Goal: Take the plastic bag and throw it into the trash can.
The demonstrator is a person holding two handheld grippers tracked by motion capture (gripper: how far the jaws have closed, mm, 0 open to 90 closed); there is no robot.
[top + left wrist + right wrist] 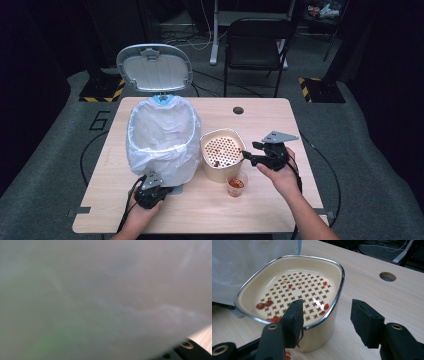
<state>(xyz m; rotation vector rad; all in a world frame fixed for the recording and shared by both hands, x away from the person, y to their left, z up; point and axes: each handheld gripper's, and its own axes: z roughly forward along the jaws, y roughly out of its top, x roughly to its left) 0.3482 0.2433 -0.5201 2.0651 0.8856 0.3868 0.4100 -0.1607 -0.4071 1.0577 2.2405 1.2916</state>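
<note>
On the pale wooden tabletop (280, 120), a grey bin lined with a white plastic bag (161, 140) stands left of centre, lid up. Just right of it sits a cream square container with a perforated insert (221, 152), red bits scattered inside. A small clear cup of red pieces (236, 184) stands just below it. The right gripper (250, 152) sits at the container's right rim, fingers (367, 323) wide apart. The left gripper (150, 192), lower left, presses against the bag; I cannot tell its fingers' state.
</note>
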